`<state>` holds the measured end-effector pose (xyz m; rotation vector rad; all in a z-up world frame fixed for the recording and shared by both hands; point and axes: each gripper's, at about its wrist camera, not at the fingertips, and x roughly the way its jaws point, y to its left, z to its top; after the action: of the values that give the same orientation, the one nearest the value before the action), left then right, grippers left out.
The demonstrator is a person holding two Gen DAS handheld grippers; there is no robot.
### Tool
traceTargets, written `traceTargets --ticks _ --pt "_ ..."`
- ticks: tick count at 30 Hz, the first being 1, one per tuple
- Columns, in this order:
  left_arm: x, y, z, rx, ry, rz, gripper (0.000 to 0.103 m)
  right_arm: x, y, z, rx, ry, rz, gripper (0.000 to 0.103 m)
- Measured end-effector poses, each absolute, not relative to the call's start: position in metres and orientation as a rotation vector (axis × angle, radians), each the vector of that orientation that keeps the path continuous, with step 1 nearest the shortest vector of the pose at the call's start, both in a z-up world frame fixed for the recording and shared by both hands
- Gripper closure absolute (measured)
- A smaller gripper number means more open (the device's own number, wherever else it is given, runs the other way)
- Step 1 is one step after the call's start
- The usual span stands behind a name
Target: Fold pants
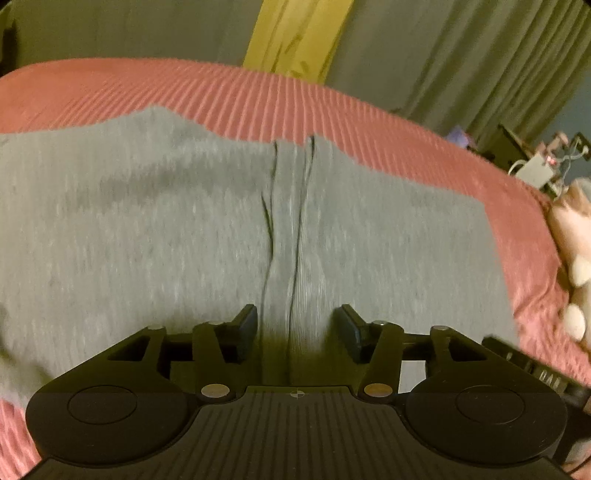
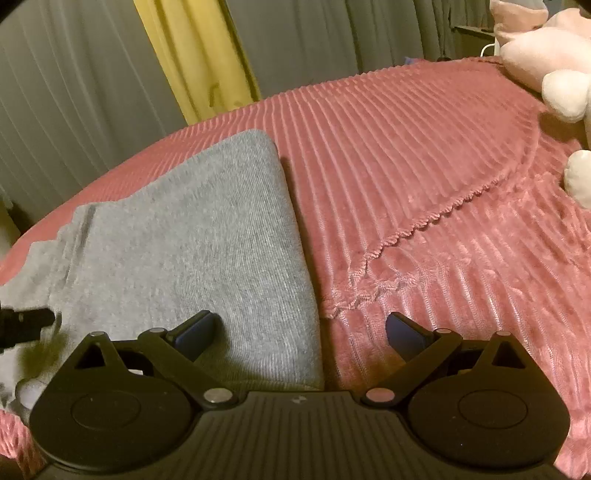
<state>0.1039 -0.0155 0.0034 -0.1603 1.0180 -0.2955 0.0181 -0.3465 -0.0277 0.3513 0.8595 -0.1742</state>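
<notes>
Grey pants (image 1: 166, 229) lie flat across a pink ribbed bedspread (image 1: 258, 96). A narrow ribbed strip with two dark edges (image 1: 288, 221) runs down the fabric toward my left gripper (image 1: 297, 325). That gripper hovers just above the cloth, open, its pads apart on either side of the strip and not pressing it. In the right wrist view the pants (image 2: 192, 236) show a folded right edge. My right gripper (image 2: 299, 332) stands wide open astride that edge, one finger over the grey cloth and the other over the bedspread (image 2: 424, 184).
A pink and white plush toy (image 2: 546, 55) lies at the bed's right side, also seen as a pale plush toy (image 1: 576, 258). Grey curtains (image 1: 461, 55) and a yellow panel (image 1: 295, 33) hang behind the bed. Clutter (image 1: 539, 162) sits beyond the far right corner.
</notes>
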Motion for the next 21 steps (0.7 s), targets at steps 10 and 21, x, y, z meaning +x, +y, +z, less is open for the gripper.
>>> traceTargets --ticks 10,21 --pt "0.091 -0.022 -0.001 -0.097 0.988 -0.27 0.071 0.021 -0.346 -0.031 0.346 0.867 -0.182 0.004" --pt "0.078 -0.006 -0.004 0.037 0.916 -0.115 0.1 0.023 -0.344 -0.031 0.339 0.874 -0.189 0.004"
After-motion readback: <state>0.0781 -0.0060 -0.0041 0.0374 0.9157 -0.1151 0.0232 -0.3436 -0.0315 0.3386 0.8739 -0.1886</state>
